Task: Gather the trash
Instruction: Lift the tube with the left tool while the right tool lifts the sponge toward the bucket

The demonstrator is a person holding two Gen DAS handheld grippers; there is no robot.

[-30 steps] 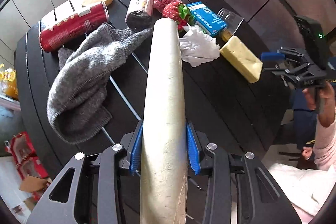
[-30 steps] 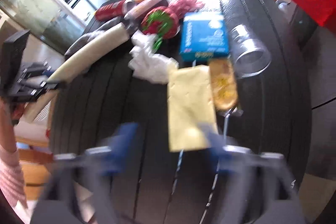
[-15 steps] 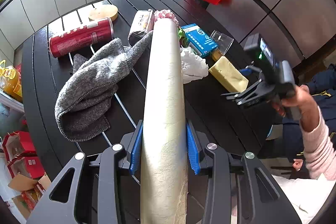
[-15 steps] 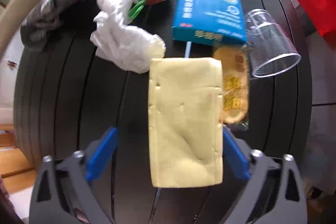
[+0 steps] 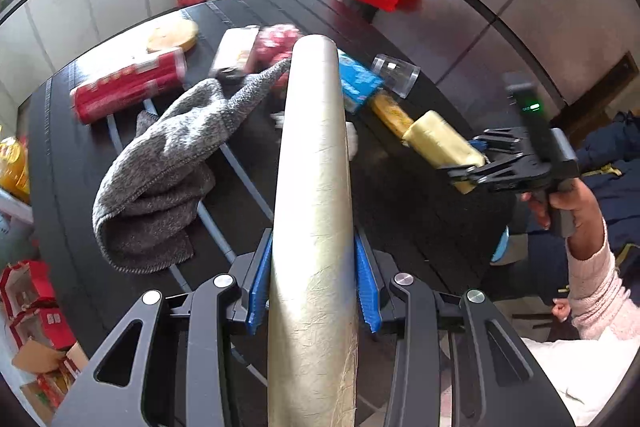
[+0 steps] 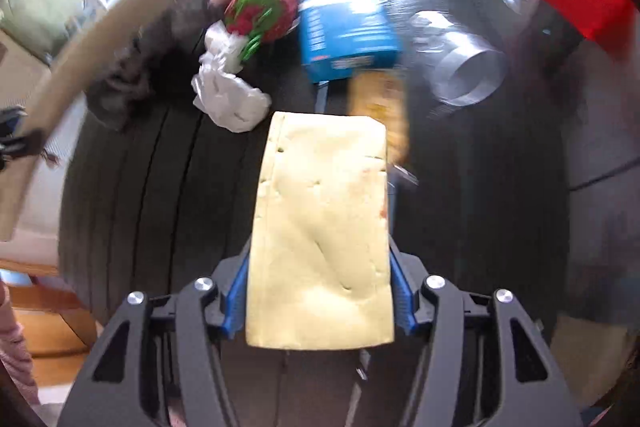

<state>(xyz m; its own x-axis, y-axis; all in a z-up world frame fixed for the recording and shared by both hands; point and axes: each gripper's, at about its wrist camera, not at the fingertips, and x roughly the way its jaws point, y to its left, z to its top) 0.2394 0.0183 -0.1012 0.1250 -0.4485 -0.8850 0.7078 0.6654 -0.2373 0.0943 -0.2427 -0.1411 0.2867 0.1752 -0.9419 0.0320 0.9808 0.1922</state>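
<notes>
Sponge (image 6: 320, 235) now sits between the closing right hand-held gripper (image 6: 318, 301), lifted off the table (image 6: 120, 187); a second ago it lay untouched. Left hand-held gripper (image 5: 312, 279) stays clamped on roll (image 5: 314, 187).

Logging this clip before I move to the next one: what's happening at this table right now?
A person is clearing a cluttered dark table with a handheld gripper in each hand. The left gripper is clamped on a long pale roll that sticks out ahead of it. The right gripper is closing its jaws around a yellow sponge block, the pads at its sides. A grey knitted cloth, a red can, crumpled white paper, a blue box and a clear cup lie on the table.
</notes>
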